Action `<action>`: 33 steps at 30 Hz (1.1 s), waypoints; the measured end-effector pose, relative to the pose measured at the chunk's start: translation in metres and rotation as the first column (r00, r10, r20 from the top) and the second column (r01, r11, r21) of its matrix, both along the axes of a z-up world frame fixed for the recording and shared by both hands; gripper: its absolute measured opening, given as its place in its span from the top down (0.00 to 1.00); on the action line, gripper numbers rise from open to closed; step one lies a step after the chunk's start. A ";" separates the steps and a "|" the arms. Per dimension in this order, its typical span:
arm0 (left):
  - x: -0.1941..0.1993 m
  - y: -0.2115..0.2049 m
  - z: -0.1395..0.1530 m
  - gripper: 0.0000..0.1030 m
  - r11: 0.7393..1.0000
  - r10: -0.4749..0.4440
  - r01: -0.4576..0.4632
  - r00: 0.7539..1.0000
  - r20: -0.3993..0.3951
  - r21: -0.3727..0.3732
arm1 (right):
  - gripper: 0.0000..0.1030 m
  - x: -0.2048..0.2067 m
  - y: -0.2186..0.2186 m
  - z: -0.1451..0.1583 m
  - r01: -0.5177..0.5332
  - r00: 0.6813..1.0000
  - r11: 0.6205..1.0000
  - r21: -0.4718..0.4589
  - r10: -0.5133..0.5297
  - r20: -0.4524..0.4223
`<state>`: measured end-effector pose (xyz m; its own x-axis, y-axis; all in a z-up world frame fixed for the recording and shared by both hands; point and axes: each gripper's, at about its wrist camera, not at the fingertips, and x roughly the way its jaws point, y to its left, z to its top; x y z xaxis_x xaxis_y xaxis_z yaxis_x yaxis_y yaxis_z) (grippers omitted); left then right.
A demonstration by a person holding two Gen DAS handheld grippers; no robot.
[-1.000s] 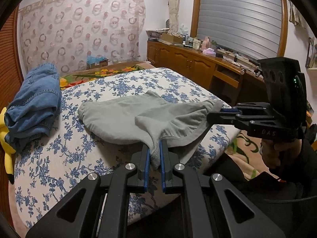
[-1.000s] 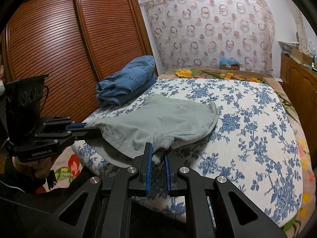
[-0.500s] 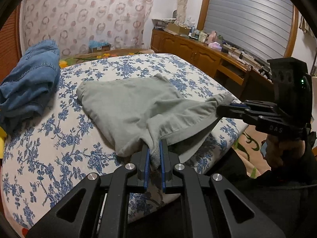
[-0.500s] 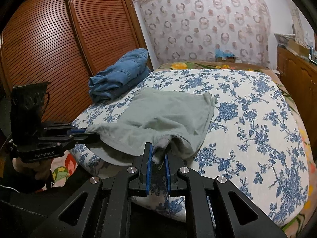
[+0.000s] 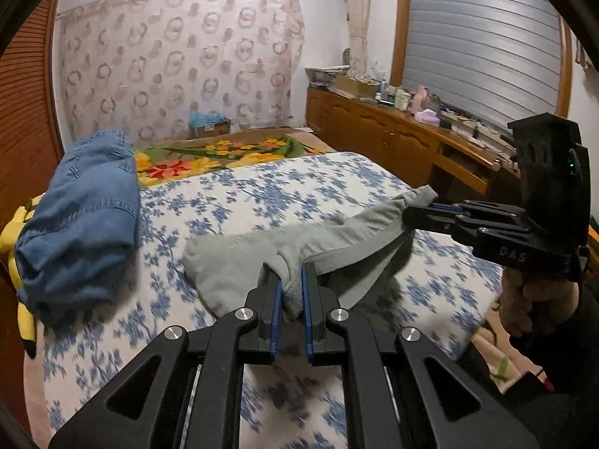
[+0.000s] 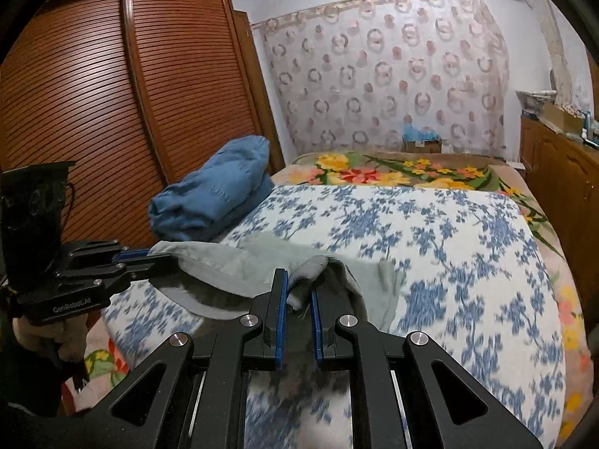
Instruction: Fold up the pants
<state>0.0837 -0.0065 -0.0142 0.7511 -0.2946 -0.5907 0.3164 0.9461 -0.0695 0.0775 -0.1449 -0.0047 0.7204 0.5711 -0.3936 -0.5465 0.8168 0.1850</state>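
A pair of grey-green pants (image 5: 239, 265) is held over the near edge of a bed covered by a blue-and-white floral bedspread (image 5: 284, 194). The left gripper (image 5: 291, 292) is clenched on a bunched fold of the pants, the cloth being pinched between its blue-lined fingers. The right gripper (image 6: 298, 292) is likewise clamped on another bunch of the same garment; in the left wrist view it is seen at the right (image 5: 415, 212), gripping the cloth end-on, with a hand (image 5: 531, 305) wrapped around its handle. In the right wrist view the left gripper (image 6: 149, 256) is seen at the left, with the fabric stretched between the two tools. The stretch of pants between the grippers is lifted off the bedspread, while the far part of the garment is draped on the bed near its near edge. Some motion blur is present on the bedspread and the cloth.

Folded blue jeans (image 5: 78, 220) are piled at the left edge of the bed, beside a louvred wooden wardrobe (image 6: 112, 104). A yellow soft item (image 5: 17, 232) is partly hidden under the jeans. A flowered blanket (image 6: 393, 172) is spread at the far end of the bed, before a patterned curtain (image 6: 385, 71). A cluttered wooden sideboard (image 5: 393, 142) is set along the right side.
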 end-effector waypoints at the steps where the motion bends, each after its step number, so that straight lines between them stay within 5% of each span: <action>1: 0.005 0.002 -0.001 0.91 1.000 0.005 -0.005 1.000 -0.002 0.002 | 0.89 0.008 0.002 -0.002 0.000 1.000 1.000 0.007 0.000 -0.011; 8: 0.043 0.013 -0.022 0.90 0.999 0.054 -0.054 0.996 -0.065 0.000 | 0.89 0.051 0.024 -0.024 0.011 0.997 0.999 -0.031 -0.013 -0.078; 11: 0.042 0.013 -0.028 0.80 0.998 0.056 -0.056 0.996 -0.071 0.007 | 0.88 0.061 0.029 -0.024 0.009 0.995 0.999 -0.031 -0.012 -0.099; 16: 0.036 0.013 -0.028 0.38 0.998 0.062 -0.061 0.997 -0.041 0.011 | 0.75 0.065 0.030 -0.021 0.032 0.996 0.998 -0.053 -0.037 -0.086; 19: 0.032 0.015 -0.028 0.26 0.998 0.062 -0.062 0.998 -0.034 0.002 | 0.70 0.061 0.025 -0.018 0.036 0.997 0.998 -0.049 -0.040 -0.071; 25: 0.019 0.018 -0.036 0.26 0.998 0.061 -0.061 0.996 -0.063 -0.007 | 0.68 0.034 0.008 -0.019 0.048 0.999 0.993 -0.108 -0.050 -0.018; 33: 0.010 0.019 -0.063 0.26 0.998 0.062 -0.060 0.990 -0.129 0.013 | 0.68 0.032 -0.008 -0.048 0.036 0.992 0.987 -0.158 -0.055 -0.117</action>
